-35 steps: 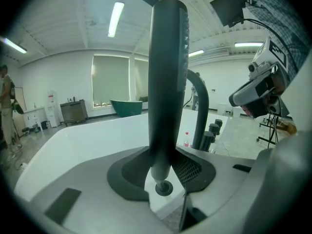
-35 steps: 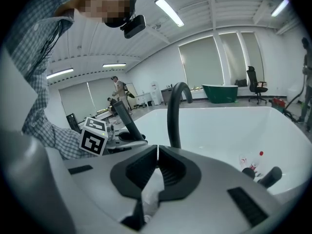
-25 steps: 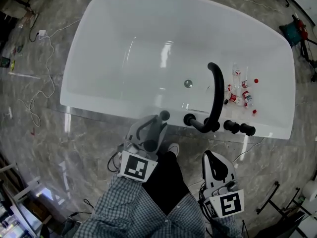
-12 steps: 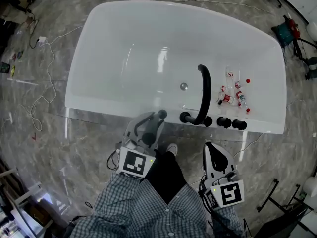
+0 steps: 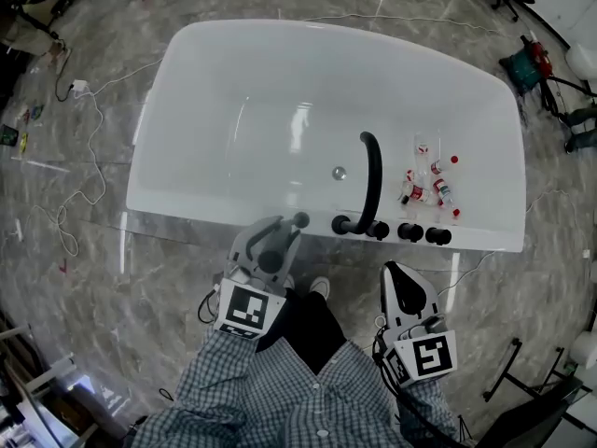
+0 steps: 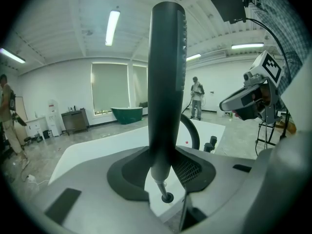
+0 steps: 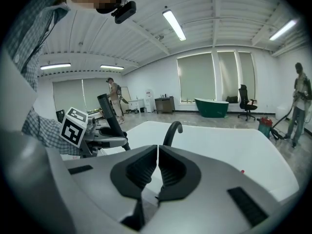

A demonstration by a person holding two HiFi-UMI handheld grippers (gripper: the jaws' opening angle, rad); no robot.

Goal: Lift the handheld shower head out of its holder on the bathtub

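A dark grey stick-shaped shower head point(image 6: 166, 82) stands upright between the jaws of my left gripper point(image 6: 165, 165), which is shut on it. In the head view my left gripper point(image 5: 280, 237) hovers at the near rim of the white bathtub point(image 5: 187, 110), and the shower head's top end point(image 5: 300, 220) points toward the tub. The black arched faucet point(image 5: 371, 180) and a row of black fittings point(image 5: 410, 233) sit on the rim to its right. My right gripper point(image 5: 394, 274) hangs off the tub's near side, shut with nothing in it point(image 7: 157, 165).
Several small red-capped bottles point(image 5: 429, 185) lie inside the tub at the right, near the drain point(image 5: 339, 172). Cables point(image 5: 79, 157) trail over the marble floor at the left. A green tub point(image 7: 212, 106) and standing people point(image 7: 301, 101) are far behind.
Both grippers have risen, the left one carrying the shower head up with it. The tub and faucet look smaller and farther away in the head view.
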